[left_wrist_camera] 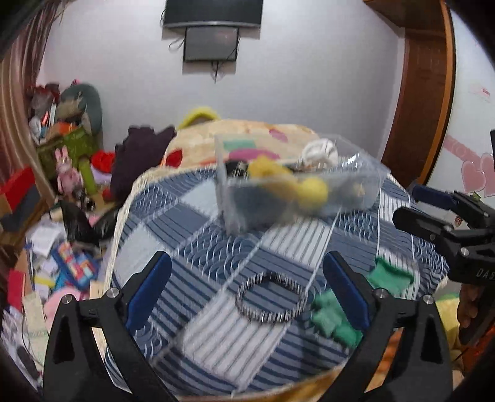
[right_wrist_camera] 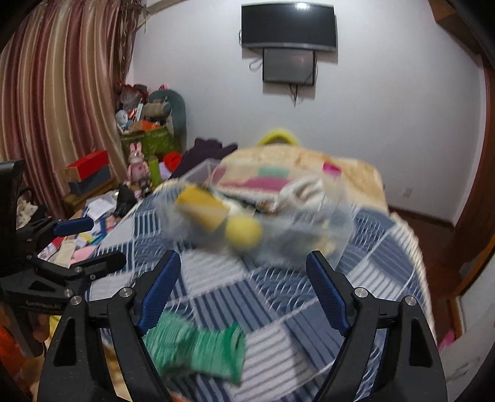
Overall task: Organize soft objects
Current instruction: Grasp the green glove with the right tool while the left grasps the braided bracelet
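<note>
A clear plastic box (left_wrist_camera: 297,191) sits on the blue striped bedspread (left_wrist_camera: 216,324), holding a yellow soft ball (left_wrist_camera: 312,191), a yellow sponge-like piece (left_wrist_camera: 266,168) and a white soft item (left_wrist_camera: 320,150). A striped hair-band ring (left_wrist_camera: 272,297) lies between the fingers of my left gripper (left_wrist_camera: 247,290), which is open above it. Green soft pieces (left_wrist_camera: 332,318) lie to its right. My right gripper (right_wrist_camera: 244,293) is open above the bed, with the green soft piece (right_wrist_camera: 201,349) near its left finger. The box (right_wrist_camera: 256,222) is ahead, blurred.
A beige patterned blanket (left_wrist_camera: 247,133) lies behind the box. The floor at left is cluttered with books, papers and toys (left_wrist_camera: 68,266). A TV (right_wrist_camera: 287,26) hangs on the far wall. A wooden door frame (left_wrist_camera: 423,102) stands at right.
</note>
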`<move>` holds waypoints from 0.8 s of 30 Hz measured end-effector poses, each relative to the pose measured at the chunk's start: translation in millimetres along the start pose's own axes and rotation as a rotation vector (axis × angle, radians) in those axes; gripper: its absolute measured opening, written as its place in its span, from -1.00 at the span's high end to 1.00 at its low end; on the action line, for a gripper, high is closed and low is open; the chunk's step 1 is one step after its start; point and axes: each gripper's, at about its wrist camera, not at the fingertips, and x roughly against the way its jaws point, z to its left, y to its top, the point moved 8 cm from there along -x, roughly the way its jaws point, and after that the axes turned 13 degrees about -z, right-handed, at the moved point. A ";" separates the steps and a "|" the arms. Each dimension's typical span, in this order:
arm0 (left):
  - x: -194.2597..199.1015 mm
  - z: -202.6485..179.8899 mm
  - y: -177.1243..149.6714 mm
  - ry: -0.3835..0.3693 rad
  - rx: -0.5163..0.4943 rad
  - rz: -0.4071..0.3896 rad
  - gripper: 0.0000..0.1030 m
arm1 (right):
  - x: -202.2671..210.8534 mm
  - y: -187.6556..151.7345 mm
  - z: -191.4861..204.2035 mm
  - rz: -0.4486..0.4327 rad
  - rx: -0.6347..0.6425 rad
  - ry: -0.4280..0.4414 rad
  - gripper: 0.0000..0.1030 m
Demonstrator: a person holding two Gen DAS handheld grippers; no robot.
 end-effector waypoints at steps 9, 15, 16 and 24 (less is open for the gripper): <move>14.3 -6.6 -37.2 -0.004 0.000 0.051 -0.93 | 0.9 -50.0 27.3 0.116 0.017 0.055 -0.58; 5.6 -6.1 -60.8 -0.011 0.039 0.118 -0.92 | -9.1 -80.6 35.0 0.155 0.096 0.023 -0.50; 4.4 -5.2 -61.9 -0.012 0.051 0.125 -0.92 | -8.6 -80.8 35.6 0.151 0.086 0.034 -0.39; -5.6 -6.7 -61.9 -0.007 0.043 0.122 -0.92 | -0.2 -74.2 33.7 0.121 0.028 0.060 0.67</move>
